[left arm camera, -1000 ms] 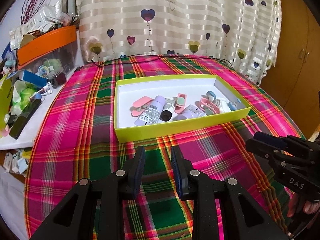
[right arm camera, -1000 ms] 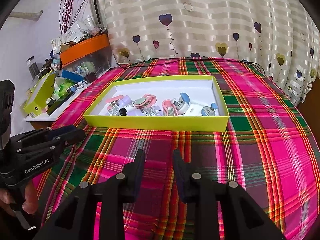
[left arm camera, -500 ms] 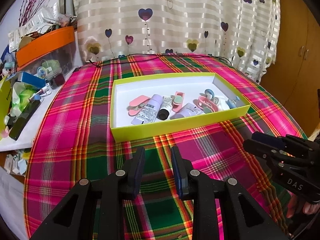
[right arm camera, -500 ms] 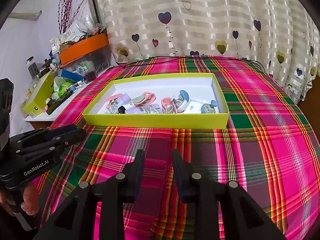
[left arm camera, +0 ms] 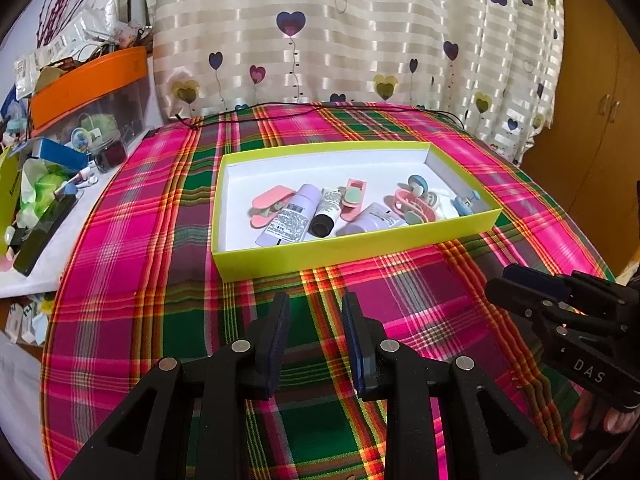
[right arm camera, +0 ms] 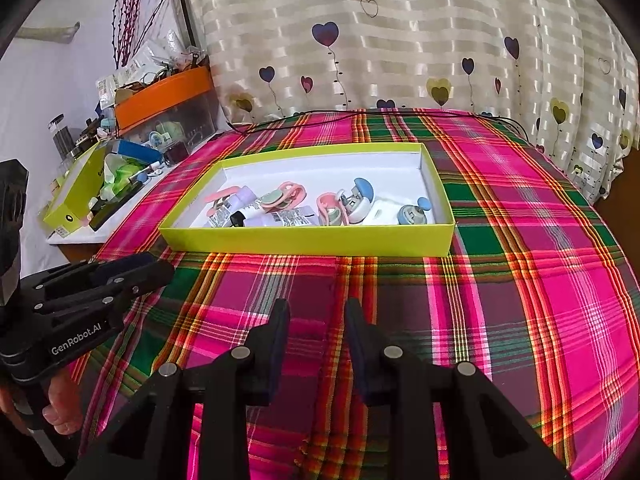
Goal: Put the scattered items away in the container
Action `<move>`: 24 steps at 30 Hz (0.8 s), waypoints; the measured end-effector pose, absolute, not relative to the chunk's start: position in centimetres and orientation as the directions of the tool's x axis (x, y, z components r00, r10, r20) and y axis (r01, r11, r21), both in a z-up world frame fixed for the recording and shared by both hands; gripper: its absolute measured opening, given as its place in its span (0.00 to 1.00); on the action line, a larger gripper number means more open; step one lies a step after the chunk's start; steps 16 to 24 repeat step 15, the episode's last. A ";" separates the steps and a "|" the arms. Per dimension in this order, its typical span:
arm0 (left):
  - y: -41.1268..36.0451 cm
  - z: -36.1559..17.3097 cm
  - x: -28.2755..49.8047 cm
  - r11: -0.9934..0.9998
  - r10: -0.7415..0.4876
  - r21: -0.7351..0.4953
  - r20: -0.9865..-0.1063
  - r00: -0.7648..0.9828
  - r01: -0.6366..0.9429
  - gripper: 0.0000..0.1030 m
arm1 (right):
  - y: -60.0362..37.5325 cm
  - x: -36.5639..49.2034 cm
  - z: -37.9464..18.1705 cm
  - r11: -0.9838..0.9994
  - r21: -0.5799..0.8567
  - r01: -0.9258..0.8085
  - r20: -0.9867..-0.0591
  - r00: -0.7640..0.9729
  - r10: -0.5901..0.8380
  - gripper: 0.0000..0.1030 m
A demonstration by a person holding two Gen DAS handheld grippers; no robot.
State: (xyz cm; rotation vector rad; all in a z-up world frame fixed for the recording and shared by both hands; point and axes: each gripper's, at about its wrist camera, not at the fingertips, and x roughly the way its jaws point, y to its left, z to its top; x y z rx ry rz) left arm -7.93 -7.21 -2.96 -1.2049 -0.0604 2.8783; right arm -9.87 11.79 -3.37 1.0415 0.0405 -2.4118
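A yellow-green box [left arm camera: 352, 250] [right arm camera: 304, 242] lies on the plaid tablecloth ahead of both grippers. Inside it are lilac tubes [left arm camera: 292, 216] [right arm camera: 286, 216], pink clips [left arm camera: 270, 206] [right arm camera: 290, 194] and small blue-and-white items [left arm camera: 464, 204] [right arm camera: 360, 200]. My left gripper [left arm camera: 316, 308] hovers over the cloth short of the box's front wall, open, with only cloth showing in the gap. It appears at the left edge of the right wrist view [right arm camera: 158, 270]. My right gripper [right arm camera: 317, 312] hovers beside it, also open and empty, and shows at the right of the left wrist view [left arm camera: 500, 284].
A side table on the left carries an orange-lidded bin [left arm camera: 88, 80] [right arm camera: 164, 94] and a cluttered yellow-green tray [right arm camera: 68, 208]. A black cable [left arm camera: 320, 106] runs along the table's far edge before the heart-print curtain. A wooden cabinet [left arm camera: 600, 100] stands at right.
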 end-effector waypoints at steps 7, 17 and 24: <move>-7.4 -3.1 -8.0 -0.999 0.028 -0.048 -0.710 -0.704 0.009 0.27 | 11.7 -9.9 -3.5 -0.871 0.170 0.461 -0.691 -0.574 -0.439 0.28; -7.6 -2.5 -7.7 -0.999 0.012 -0.043 -0.677 -0.736 0.023 0.27 | 11.7 -9.8 -3.5 -0.871 0.170 0.460 -0.689 -0.576 -0.439 0.28; -7.6 -2.5 -7.7 -0.999 0.012 -0.043 -0.677 -0.736 0.023 0.27 | 11.7 -9.8 -3.5 -0.871 0.170 0.460 -0.689 -0.576 -0.439 0.28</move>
